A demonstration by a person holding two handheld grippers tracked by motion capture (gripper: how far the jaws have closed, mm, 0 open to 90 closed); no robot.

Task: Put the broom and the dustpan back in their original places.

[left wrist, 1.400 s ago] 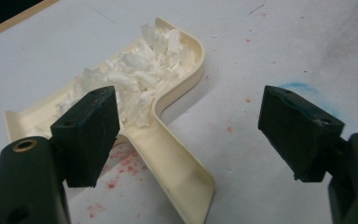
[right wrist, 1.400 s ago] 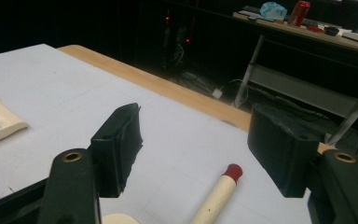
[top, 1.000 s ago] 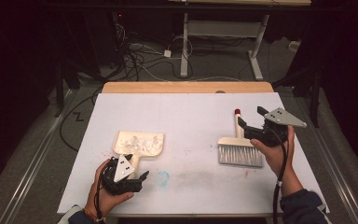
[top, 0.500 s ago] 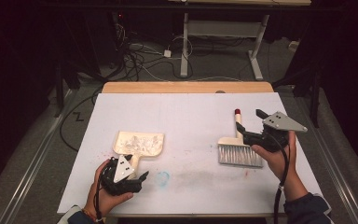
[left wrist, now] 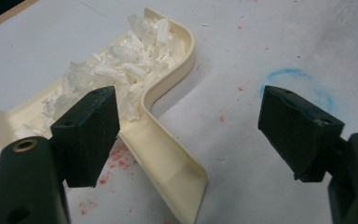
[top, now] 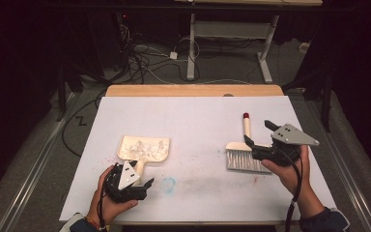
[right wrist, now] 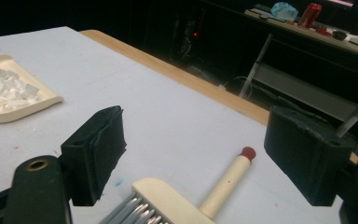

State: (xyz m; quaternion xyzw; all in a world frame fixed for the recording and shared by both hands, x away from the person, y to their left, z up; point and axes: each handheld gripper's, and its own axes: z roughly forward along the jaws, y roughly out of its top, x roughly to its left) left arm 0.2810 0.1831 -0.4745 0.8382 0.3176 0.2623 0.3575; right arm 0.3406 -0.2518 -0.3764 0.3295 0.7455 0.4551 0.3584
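Note:
A cream dustpan (top: 144, 147) holding white shreds (left wrist: 121, 70) lies on the white table at the left. Its handle (left wrist: 168, 154) points toward my left gripper (top: 133, 178), which is open. The handle lies between the jaws (left wrist: 191, 126) without touching them. A cream hand brush (top: 244, 154) with grey bristles and a red-tipped handle (right wrist: 226, 182) lies flat at the right. My right gripper (top: 260, 135) is open just right of the brush head. In the right gripper view its jaws (right wrist: 200, 149) stand wide apart above the brush (right wrist: 168, 200), holding nothing.
A blue smudge (top: 168, 183) and red specks mark the table sheet near the left gripper. The table's wooden far edge (top: 193, 90) borders dark floor with cables and a desk frame (top: 232, 29). A red can (right wrist: 310, 14) stands on a far desk.
My right gripper has drifted slightly toward the person's side, still open beside the brush. The left gripper, dustpan and brush have not moved.

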